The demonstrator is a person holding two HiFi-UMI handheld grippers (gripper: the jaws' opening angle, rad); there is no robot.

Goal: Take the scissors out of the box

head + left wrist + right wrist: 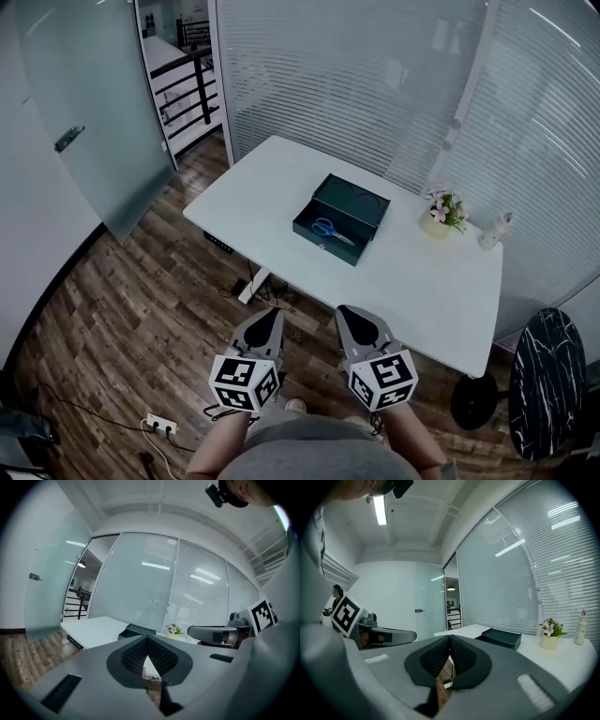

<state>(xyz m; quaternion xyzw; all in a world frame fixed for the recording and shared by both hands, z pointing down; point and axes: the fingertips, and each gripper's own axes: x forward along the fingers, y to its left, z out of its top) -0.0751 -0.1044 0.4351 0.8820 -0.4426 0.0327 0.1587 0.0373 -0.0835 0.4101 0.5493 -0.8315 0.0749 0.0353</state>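
Observation:
A dark green open box lies on the white table, with blue-handled scissors inside it. Both grippers hang over the wooden floor short of the table's near edge, side by side and well apart from the box. My left gripper has its jaws together at the tips with nothing between them. My right gripper is shut and empty too. The box shows side-on beyond the jaws in the left gripper view and the right gripper view; the scissors are hidden there.
A small flower pot and a white bottle stand at the table's right end. A black marbled round table stands to the right. A power strip and cables lie on the floor. Glass walls and a glass door enclose the room.

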